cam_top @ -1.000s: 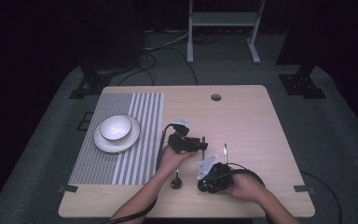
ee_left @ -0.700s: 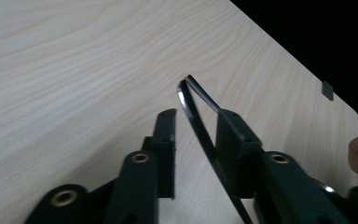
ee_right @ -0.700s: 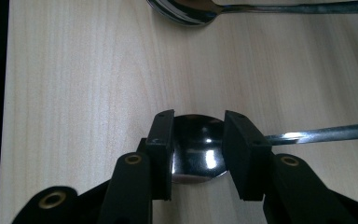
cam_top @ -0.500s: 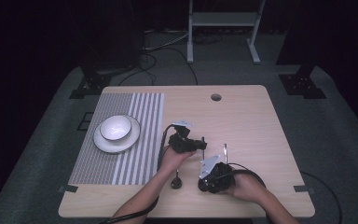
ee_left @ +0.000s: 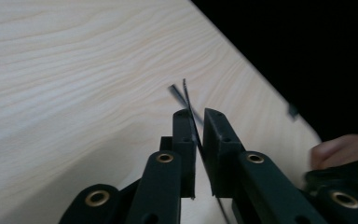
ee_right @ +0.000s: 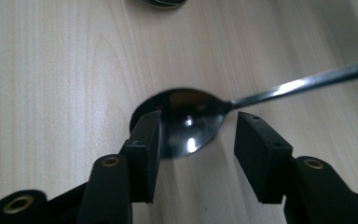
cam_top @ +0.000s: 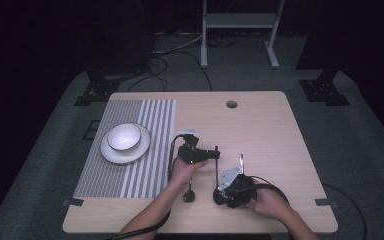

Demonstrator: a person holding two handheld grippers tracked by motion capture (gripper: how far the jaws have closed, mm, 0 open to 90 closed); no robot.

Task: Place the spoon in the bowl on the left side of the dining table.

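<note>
The left gripper [cam_top: 215,154] has just pinched a spoon [ee_right: 191,119] by its thin handle [ee_left: 186,95]. The right gripper [ee_right: 196,140] has been opening, jaws apart around the bowl, which lies on the table [cam_top: 260,125]. A second spoon [cam_top: 188,192] lies near; bowl on plate [cam_top: 125,142] sit well left on the striped mat [cam_top: 150,115].

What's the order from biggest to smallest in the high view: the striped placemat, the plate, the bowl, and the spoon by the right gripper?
1. striped placemat
2. plate
3. bowl
4. spoon, long but thin, so it covers least
</note>
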